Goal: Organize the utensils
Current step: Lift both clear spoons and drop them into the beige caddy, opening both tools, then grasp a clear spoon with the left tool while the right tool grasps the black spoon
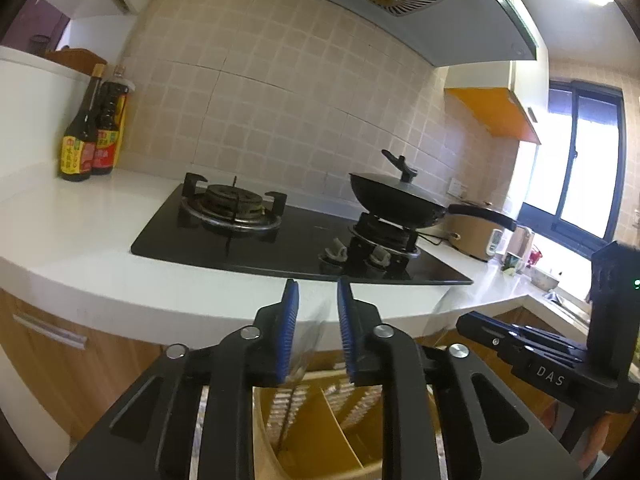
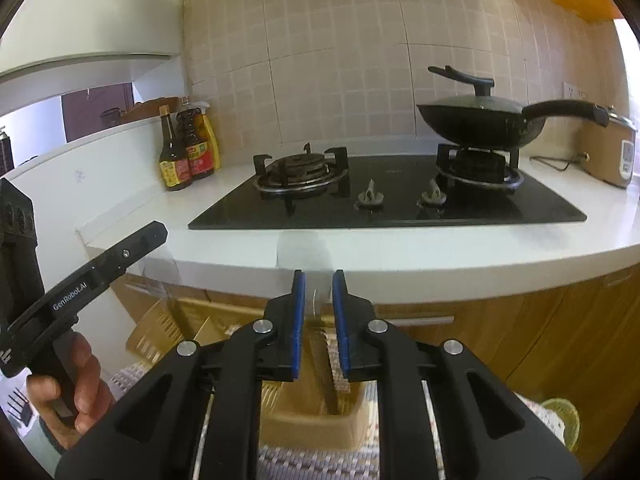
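My left gripper [image 1: 317,304] holds a clear, see-through utensil [image 1: 310,344] between its blue pads, above a yellow slatted utensil basket [image 1: 320,432] with dividers. My right gripper [image 2: 319,300] holds a thin clear utensil [image 2: 318,304] between its pads, above the same tan basket [image 2: 316,420], which stands on a woven mat. The right gripper's body also shows at the right of the left wrist view [image 1: 560,360]. The left gripper's body shows at the left of the right wrist view [image 2: 80,284], held by a hand.
A white counter [image 1: 100,264] carries a black gas hob [image 1: 280,240] with a lidded wok [image 1: 400,200]. Sauce bottles [image 1: 90,140] stand at the back left. A rice cooker [image 1: 476,236] sits to the right. Wooden cabinet fronts [image 2: 560,328] lie below the counter.
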Action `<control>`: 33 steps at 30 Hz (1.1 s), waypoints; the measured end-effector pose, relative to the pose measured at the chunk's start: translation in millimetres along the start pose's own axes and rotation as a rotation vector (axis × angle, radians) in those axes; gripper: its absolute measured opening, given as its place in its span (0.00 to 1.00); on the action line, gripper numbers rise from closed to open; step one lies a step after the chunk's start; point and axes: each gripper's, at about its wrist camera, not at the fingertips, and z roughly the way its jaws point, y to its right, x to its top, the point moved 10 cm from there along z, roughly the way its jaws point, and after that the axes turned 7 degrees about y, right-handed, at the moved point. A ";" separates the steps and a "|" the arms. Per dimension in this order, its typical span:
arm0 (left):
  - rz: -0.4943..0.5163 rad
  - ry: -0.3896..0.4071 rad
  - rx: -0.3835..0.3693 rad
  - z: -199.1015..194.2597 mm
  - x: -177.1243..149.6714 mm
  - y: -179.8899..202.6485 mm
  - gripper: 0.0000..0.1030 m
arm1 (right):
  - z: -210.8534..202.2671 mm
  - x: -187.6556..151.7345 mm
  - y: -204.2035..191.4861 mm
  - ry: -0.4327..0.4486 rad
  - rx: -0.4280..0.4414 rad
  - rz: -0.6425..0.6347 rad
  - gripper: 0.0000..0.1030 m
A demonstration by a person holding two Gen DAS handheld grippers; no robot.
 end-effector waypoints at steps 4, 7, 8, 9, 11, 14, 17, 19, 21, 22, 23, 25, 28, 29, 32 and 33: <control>0.002 -0.002 -0.009 -18.4 2.7 5.4 0.40 | -20.4 -7.4 3.9 -0.013 0.001 0.037 0.39; 0.009 -0.014 -0.018 -32.5 3.9 12.9 0.41 | -40.4 -11.0 6.4 -0.005 -0.017 0.046 0.55; 0.011 -0.021 -0.021 -38.6 3.7 16.0 0.41 | -46.4 -13.2 7.4 -0.014 -0.024 0.052 0.55; 0.013 -0.025 -0.023 -43.0 4.0 18.5 0.41 | -50.9 -14.4 9.0 -0.021 -0.033 0.059 0.55; 0.019 -0.032 -0.029 -56.1 4.8 25.3 0.43 | -63.7 -17.8 11.3 -0.045 -0.052 0.071 0.55; 0.025 -0.046 -0.036 -73.2 5.4 33.9 0.45 | -79.5 -23.9 10.5 -0.095 -0.064 0.065 0.55; 0.035 -0.092 -0.030 -90.9 -1.3 43.0 0.45 | -92.8 -37.0 9.2 -0.166 -0.065 0.063 0.55; 0.034 -0.149 -0.022 -99.1 -13.1 45.3 0.46 | -99.3 -53.5 9.2 -0.235 -0.064 0.073 0.55; 0.013 -0.228 0.000 -108.6 -35.3 42.9 0.47 | -105.0 -73.6 12.0 -0.296 -0.068 0.095 0.55; 0.004 -0.260 0.016 -113.0 -47.0 40.7 0.47 | -107.3 -84.4 13.0 -0.321 -0.067 0.104 0.55; -0.001 -0.289 0.031 -116.2 -57.5 38.1 0.47 | -109.6 -98.2 13.9 -0.352 -0.063 0.111 0.54; -0.004 -0.354 0.072 -122.5 -81.7 31.9 0.45 | -111.7 -119.9 13.3 -0.401 -0.061 0.107 0.54; -0.016 -0.464 0.097 -129.7 -117.2 25.9 0.45 | -112.8 -145.0 7.7 -0.470 -0.035 0.109 0.48; -0.021 -0.504 0.101 -130.9 -129.1 24.2 0.45 | -113.9 -155.0 3.0 -0.495 -0.017 0.106 0.45; -0.036 -0.601 0.095 -131.0 -158.9 22.4 0.41 | -115.5 -176.2 -7.9 -0.556 0.002 0.081 0.38; -0.041 -0.634 0.096 -130.7 -169.2 21.3 0.38 | -116.9 -181.8 -11.5 -0.574 0.006 0.074 0.36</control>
